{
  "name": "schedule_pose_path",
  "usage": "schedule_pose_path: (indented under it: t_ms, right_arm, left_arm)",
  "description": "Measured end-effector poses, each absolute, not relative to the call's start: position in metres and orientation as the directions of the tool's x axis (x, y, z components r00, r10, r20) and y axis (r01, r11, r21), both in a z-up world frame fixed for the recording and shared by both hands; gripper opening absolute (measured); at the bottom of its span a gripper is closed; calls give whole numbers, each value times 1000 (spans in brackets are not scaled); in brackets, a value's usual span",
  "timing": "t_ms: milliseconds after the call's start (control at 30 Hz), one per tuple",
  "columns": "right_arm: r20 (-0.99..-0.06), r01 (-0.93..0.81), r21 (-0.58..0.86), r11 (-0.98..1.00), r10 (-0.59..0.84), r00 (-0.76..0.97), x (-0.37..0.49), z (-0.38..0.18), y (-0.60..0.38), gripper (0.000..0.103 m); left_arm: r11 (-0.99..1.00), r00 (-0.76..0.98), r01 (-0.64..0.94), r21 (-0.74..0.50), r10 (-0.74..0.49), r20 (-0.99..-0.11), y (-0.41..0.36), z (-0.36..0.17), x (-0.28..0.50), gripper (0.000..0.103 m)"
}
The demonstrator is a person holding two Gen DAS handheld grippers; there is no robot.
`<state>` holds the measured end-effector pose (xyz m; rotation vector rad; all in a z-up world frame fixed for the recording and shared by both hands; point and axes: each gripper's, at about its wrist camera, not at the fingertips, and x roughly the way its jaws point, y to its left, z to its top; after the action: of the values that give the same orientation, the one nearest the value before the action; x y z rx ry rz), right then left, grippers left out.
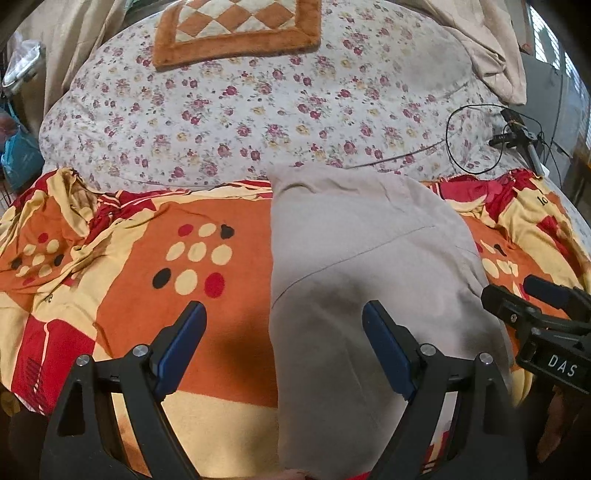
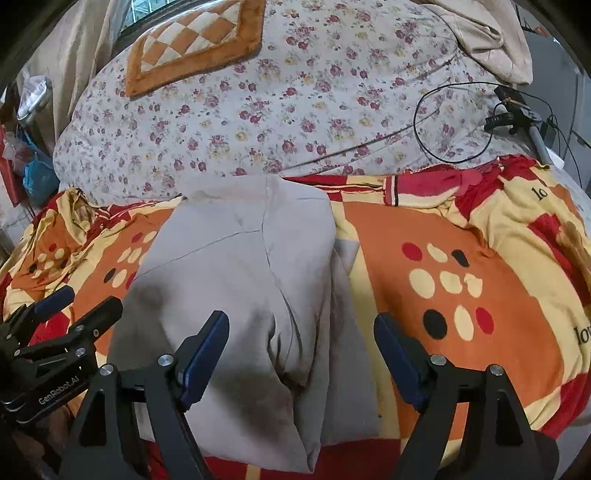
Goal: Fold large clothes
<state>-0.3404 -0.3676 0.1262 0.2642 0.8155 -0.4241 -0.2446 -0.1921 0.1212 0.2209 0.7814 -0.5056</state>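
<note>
Floral bedding [image 1: 258,110], patterned orange sheet [image 1: 122,236], beige curtain [image 2: 74,44], window [image 2: 147,11].

Matt beige cloth garment [image 1: 369,258], plush orange cushion [image 1: 236,29], smooth printed bedsheet [image 1: 147,229]

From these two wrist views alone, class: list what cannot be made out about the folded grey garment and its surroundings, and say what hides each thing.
- Grey garment: near end cut off by the bottom edge, left wrist view.
- What kind of garment it is: folds hide its shape, both views.
- Its underside: hidden against the patterned sheet.
- Print on the sheet: partly lost in creases, right wrist view.
</note>
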Motion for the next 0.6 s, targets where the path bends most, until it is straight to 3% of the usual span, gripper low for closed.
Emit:
schedule_pose_path:
  t_ms: [600]
  right_arm:
    - [-753, 451, 46, 891, -266, 602, -331, 120, -360, 83]
  left_arm:
    - [869, 607, 495, 11, -336, -720, -192, 116, -242, 87]
